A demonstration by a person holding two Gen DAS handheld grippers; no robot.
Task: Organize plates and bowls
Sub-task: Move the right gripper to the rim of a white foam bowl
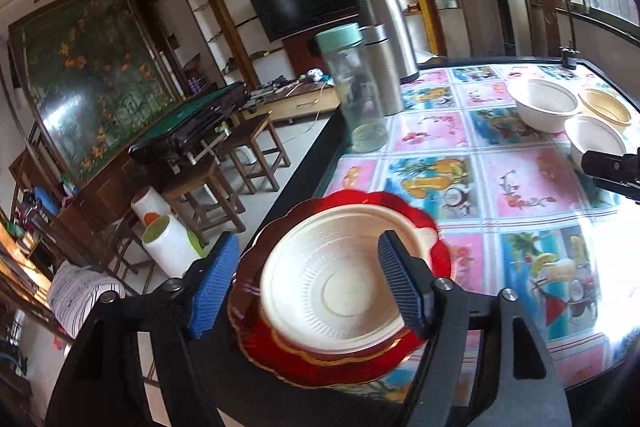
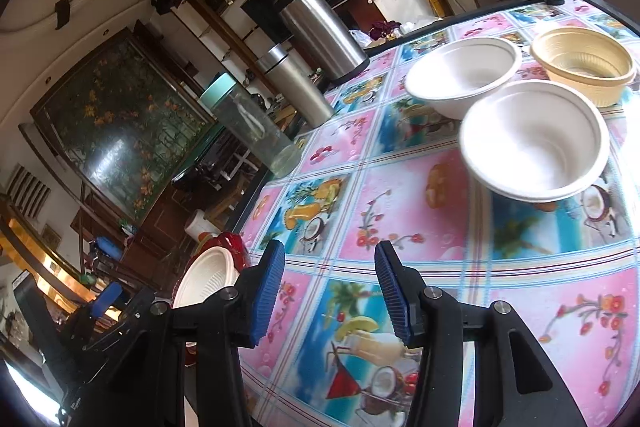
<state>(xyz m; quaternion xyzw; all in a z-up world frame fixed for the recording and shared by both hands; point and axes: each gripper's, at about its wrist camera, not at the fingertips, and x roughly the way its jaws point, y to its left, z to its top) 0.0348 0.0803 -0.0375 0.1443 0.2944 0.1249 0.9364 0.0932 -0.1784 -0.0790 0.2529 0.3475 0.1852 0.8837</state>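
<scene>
1. Glossy plastic tablecloth with pink and blue fruit-and-flower squares [image 2: 400,187] covers the table, the biggest thing in both views.
2. Tall stainless steel thermos jug [image 2: 320,31] stands at the far left edge of the table; a smaller steel flask [image 2: 296,87] is just beside it, nearer.
3. Clear glass jar with mint-green lid [image 1: 352,87] stands near the flask, on the left edge.
4. Red scalloped plate with gold trim [image 1: 436,239] sits at the near left corner of the table, partly over the edge.
5. White ribbed paper plate [image 1: 336,291] lies on top of the red plate.
6. Two white paper bowls: one far [image 2: 460,75], one nearer [image 2: 536,143], rims close together, on the right side.
7. Beige ribbed plastic bowl [image 2: 584,67] far right, just beside the far white bowl.
8. Left gripper [image 1: 308,287] released, blue pads wide apart, above the white plate; contact cannot be told.
9. Right gripper [image 2: 328,295] released, pads apart, nothing between them, over bare tablecloth, near side of the bowls.
</scene>
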